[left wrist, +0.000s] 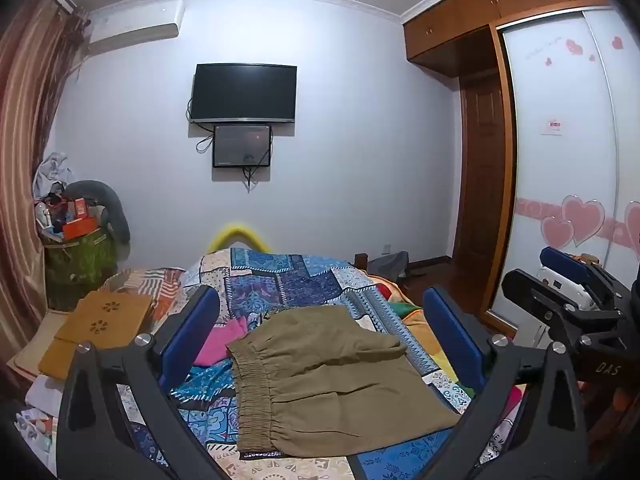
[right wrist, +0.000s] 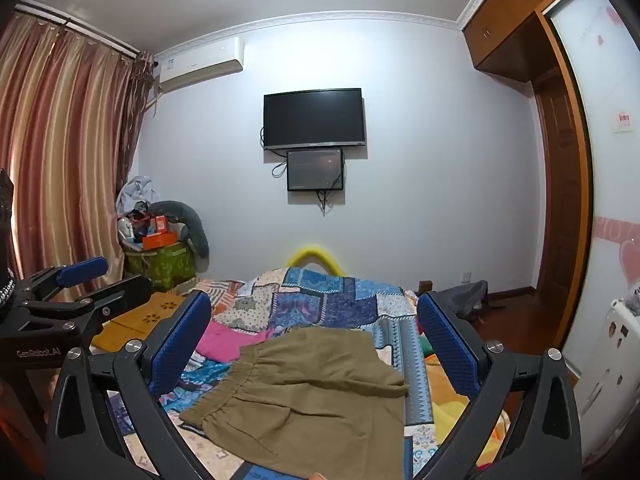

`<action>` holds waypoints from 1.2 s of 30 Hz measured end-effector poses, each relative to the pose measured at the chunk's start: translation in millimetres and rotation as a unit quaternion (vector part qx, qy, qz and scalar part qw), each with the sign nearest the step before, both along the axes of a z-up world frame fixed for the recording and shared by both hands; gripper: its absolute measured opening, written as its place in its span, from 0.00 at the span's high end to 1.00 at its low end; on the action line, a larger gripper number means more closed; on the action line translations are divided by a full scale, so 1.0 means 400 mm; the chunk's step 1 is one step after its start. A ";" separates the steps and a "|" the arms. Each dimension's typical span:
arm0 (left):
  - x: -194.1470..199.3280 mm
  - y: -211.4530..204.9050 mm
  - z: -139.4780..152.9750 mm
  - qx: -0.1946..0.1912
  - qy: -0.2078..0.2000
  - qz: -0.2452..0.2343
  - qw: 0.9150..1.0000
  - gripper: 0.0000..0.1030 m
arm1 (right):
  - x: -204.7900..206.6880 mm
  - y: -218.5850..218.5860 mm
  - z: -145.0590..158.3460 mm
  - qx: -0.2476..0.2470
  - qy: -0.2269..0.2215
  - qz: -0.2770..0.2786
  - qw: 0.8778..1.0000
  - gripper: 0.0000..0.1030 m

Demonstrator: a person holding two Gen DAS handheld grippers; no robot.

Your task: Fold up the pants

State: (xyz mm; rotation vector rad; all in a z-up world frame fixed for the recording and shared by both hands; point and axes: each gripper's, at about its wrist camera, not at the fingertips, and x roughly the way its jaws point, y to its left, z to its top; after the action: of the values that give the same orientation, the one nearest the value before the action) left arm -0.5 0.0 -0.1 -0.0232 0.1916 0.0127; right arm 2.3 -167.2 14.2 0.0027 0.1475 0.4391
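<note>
1. In the left wrist view, the left hand-held gripper is seen with its blue pads spread wide and nothing pinched between them. The olive pants lie folded on the patterned bedspread, framed between the two fingers but not touched by them. The near edge of the pants is partly cut off by the gripper's black frame. A pink garment is half hidden under the elastic waistband side of the pants. The right hand-held gripper is seen at the right edge, only in part, with its pads apart. A green basket by the curtain is heaped with boxes and cloth (the contents are hard to make out).

2. In the right wrist view, the right hand-held gripper is likewise spread and empty. The pants are seen between its fingers on the bedspread, their near edge hidden by the frame. The left hand-held gripper is seen at the left, its pads parted. The basket is seen full; an orange box lies on top.
</note>
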 end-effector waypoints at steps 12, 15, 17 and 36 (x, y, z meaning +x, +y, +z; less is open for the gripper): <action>0.003 -0.013 -0.012 -0.003 0.006 0.000 1.000 0.00 | -0.003 -0.005 0.001 0.006 0.005 -0.001 1.000 0.01; 0.019 -0.002 -0.018 -0.004 0.010 -0.001 1.000 0.00 | 0.013 -0.007 -0.014 0.008 0.008 -0.001 1.000 0.01; 0.022 0.000 -0.022 -0.003 0.009 0.000 1.000 0.00 | 0.012 -0.005 -0.015 0.008 0.009 -0.003 1.000 0.01; 0.026 0.002 -0.030 0.007 0.008 0.002 1.000 0.00 | 0.012 -0.020 -0.003 0.010 0.030 -0.009 0.999 0.01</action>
State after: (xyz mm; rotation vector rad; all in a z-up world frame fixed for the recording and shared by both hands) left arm 9.8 0.6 -11.9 -0.0099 0.2082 0.0174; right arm 7.3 -175.2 12.8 0.0370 0.2010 0.4226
